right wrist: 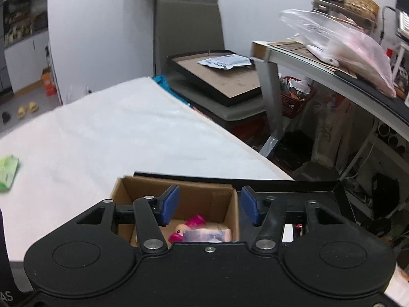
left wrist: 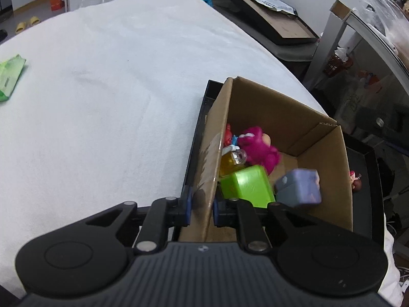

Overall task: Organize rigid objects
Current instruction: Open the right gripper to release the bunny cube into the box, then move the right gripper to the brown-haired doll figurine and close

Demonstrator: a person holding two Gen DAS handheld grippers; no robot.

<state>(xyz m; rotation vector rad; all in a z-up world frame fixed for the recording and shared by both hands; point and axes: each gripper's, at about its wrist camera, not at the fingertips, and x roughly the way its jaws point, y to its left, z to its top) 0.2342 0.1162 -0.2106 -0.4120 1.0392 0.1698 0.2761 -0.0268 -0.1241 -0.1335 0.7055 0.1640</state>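
Observation:
A brown cardboard box stands inside a black tray at the right edge of the white-covered table. My left gripper is shut on the box's near-left wall, one blue pad on each side of the cardboard. Inside lie a pink plush toy, a green block, a yellow bottle and a blurred lilac block. My right gripper hovers open over the box, nothing between its pads. Below it show the pink toy and the lilac block.
A green packet lies at the table's far left. A small figurine sits in the tray outside the box. Right of the table stand a grey chair with a framed board and a cluttered metal shelf.

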